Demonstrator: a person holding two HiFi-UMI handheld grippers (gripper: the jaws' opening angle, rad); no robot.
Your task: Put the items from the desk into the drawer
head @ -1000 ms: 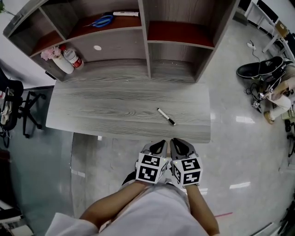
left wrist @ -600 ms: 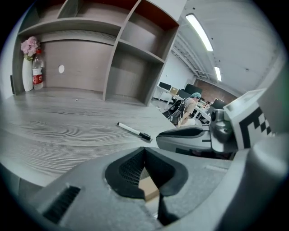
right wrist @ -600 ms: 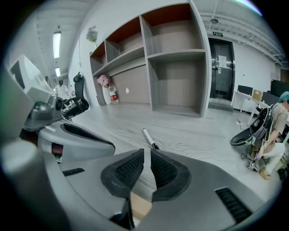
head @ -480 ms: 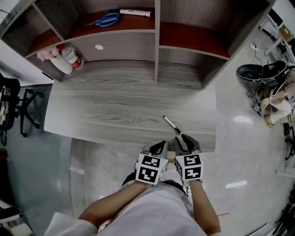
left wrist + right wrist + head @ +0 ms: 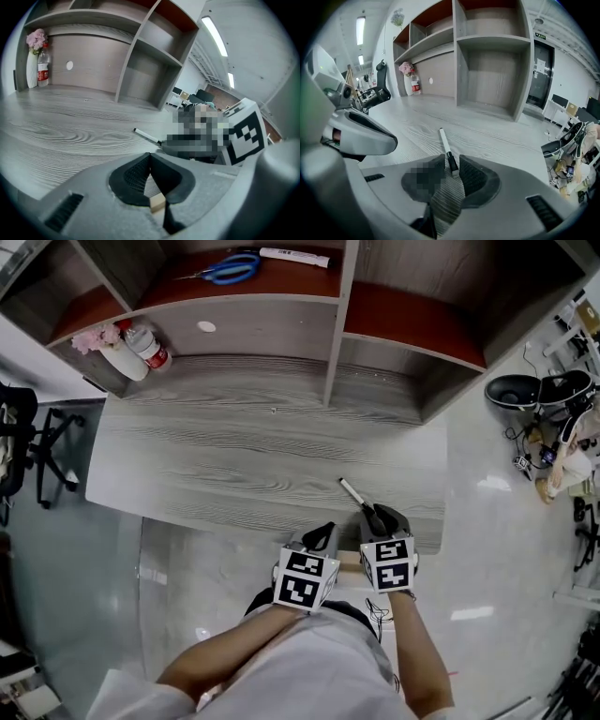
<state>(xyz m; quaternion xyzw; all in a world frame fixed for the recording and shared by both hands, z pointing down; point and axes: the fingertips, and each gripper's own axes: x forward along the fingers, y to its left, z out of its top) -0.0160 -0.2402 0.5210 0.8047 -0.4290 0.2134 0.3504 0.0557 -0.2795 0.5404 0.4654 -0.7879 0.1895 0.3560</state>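
A white marker with a black cap (image 5: pixel 353 494) lies on the grey wooden desk (image 5: pixel 216 456), near its front edge at the right. My right gripper (image 5: pixel 380 517) reaches over that edge and stands open, with the marker's capped end (image 5: pixel 451 161) between its fingertips and the white barrel pointing away towards the shelves. My left gripper (image 5: pixel 324 533) hovers beside it, just short of the desk edge, shut with nothing in it (image 5: pixel 150 157). The marker (image 5: pixel 146 136) also shows in the left gripper view, ahead and to the right. No drawer is in sight.
A shelf unit stands at the back of the desk, with blue scissors (image 5: pixel 225 268) and a white tube (image 5: pixel 293 256) on a red shelf. A bottle (image 5: pixel 150 348) and a vase of pink flowers (image 5: pixel 111 345) stand at the desk's far left. A chair (image 5: pixel 28 442) is at left; shoes (image 5: pixel 534 388) lie at right.
The right gripper has moved forward over the desk edge until its open jaws straddle the marker's capped end. The left gripper has stayed near the edge. The view has shifted forward.
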